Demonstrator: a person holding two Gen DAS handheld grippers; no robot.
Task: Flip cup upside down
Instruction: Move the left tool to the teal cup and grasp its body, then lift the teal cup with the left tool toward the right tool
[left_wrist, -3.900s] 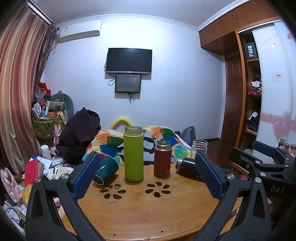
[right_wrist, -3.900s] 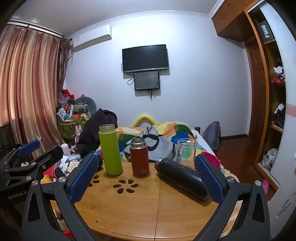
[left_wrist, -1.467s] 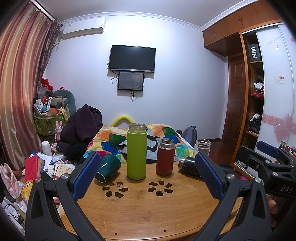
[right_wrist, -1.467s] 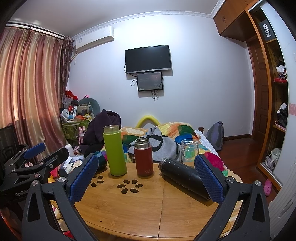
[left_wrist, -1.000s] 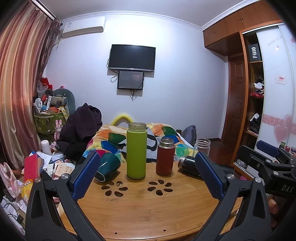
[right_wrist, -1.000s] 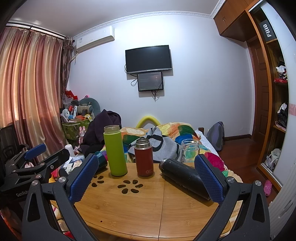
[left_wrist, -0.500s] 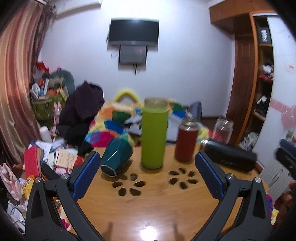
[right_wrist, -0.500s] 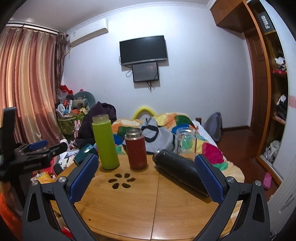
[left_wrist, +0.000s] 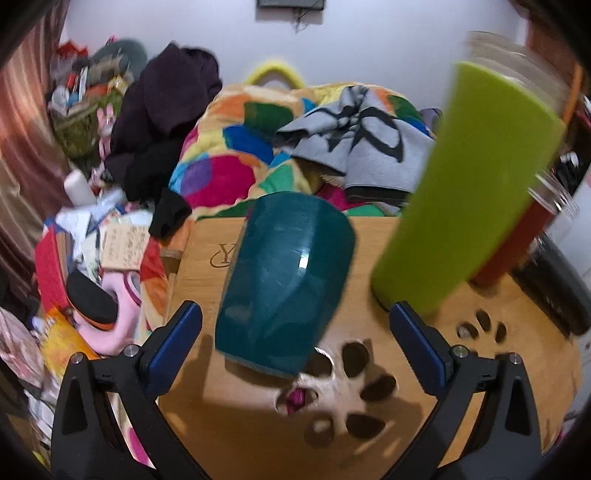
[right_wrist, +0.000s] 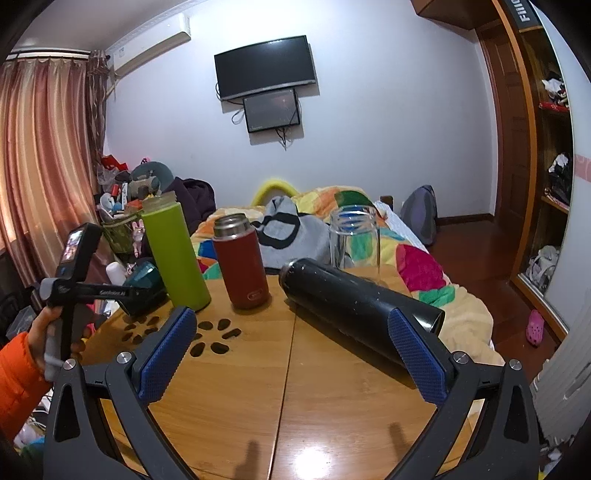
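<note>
A dark teal faceted cup lies on its side on the wooden table, its base end toward me. My left gripper is open, with a finger on each side of the cup's near end, not touching it. In the right wrist view the cup is half hidden behind the left gripper's body. My right gripper is open and empty above the table's near part, in front of a black bottle lying on its side.
A tall green bottle stands right of the teal cup, close to my left gripper's right finger. A red flask and a clear glass jar stand behind. The table's left edge drops to floor clutter. A bed lies beyond.
My left gripper has moved forward and tilted down onto the teal cup, which now sits between its open fingers. The right gripper has shifted slightly closer to the table.
</note>
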